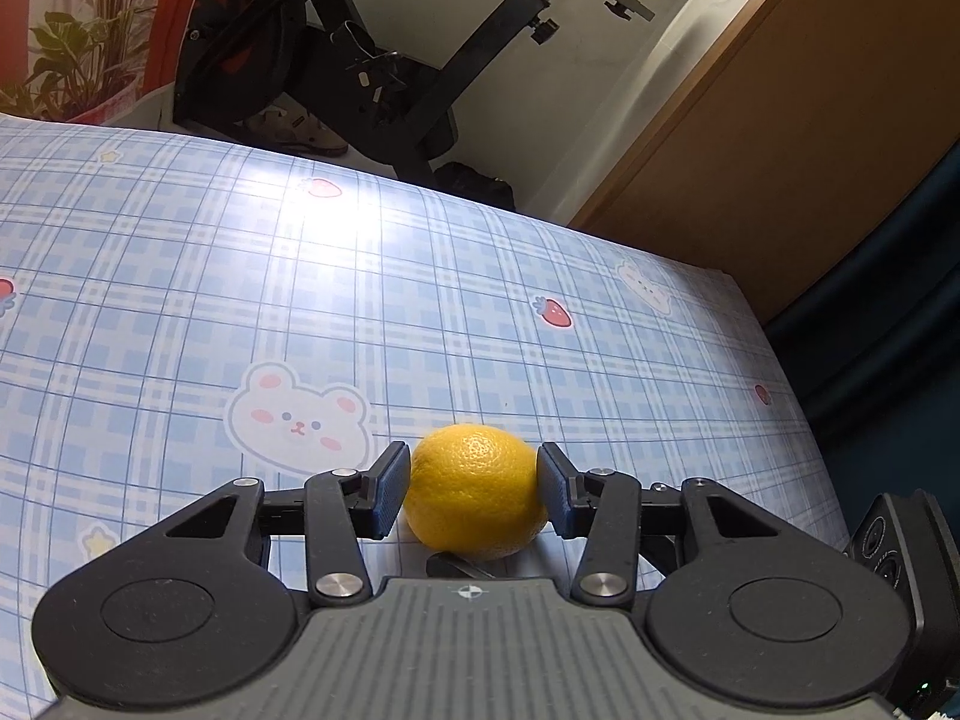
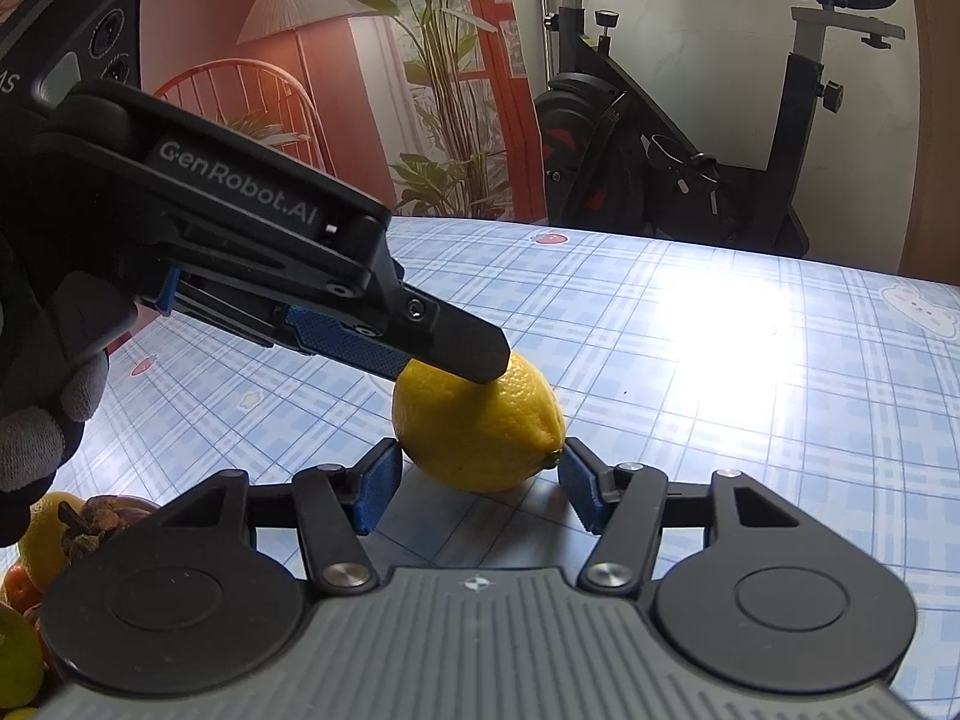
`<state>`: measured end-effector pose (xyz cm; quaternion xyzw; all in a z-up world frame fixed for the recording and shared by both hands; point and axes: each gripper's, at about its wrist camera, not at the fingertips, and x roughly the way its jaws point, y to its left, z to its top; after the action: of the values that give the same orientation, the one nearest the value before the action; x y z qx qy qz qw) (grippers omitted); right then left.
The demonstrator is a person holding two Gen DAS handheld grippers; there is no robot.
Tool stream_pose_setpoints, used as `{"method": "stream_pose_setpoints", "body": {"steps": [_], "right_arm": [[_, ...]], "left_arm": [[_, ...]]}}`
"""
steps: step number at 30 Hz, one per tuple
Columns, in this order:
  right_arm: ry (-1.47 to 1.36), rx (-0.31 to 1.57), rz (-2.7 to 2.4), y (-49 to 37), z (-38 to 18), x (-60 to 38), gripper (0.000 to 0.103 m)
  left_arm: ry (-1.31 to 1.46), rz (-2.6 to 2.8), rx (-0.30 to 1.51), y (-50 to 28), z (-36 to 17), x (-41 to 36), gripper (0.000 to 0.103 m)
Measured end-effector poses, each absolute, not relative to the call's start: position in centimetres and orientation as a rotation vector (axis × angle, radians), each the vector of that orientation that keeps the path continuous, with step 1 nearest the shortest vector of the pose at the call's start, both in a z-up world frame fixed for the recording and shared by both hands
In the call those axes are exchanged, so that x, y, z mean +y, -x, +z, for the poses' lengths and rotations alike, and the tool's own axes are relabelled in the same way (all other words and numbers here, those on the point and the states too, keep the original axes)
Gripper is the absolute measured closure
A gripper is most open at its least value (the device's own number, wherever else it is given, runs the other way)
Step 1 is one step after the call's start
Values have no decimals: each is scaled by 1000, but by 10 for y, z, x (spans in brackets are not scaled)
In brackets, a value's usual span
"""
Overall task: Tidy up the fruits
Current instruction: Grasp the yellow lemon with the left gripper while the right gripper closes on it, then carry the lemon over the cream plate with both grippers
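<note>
1. Left gripper is clamped on the lemon, which rests on the plaid tablecloth;
2. Right gripper is spread, its right pad touching the lemon's tip;
3. Bare cloth reaches the far edge; fruit pile at far left.

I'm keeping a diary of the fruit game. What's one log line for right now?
step: grab lemon | left tongs: pads touching lemon | right tongs: around lemon, right pad at tip | lemon: on table
</note>
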<state>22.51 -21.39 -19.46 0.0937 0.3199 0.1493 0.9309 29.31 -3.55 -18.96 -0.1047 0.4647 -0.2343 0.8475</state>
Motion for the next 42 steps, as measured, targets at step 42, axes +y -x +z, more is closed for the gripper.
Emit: {"method": "stream_pose_setpoints", "body": {"steps": [42], "right_arm": [[-172,689,460,-92,-137,-158,43]], "left_arm": [[138,-521,1046,-134,-134,9,54]]}}
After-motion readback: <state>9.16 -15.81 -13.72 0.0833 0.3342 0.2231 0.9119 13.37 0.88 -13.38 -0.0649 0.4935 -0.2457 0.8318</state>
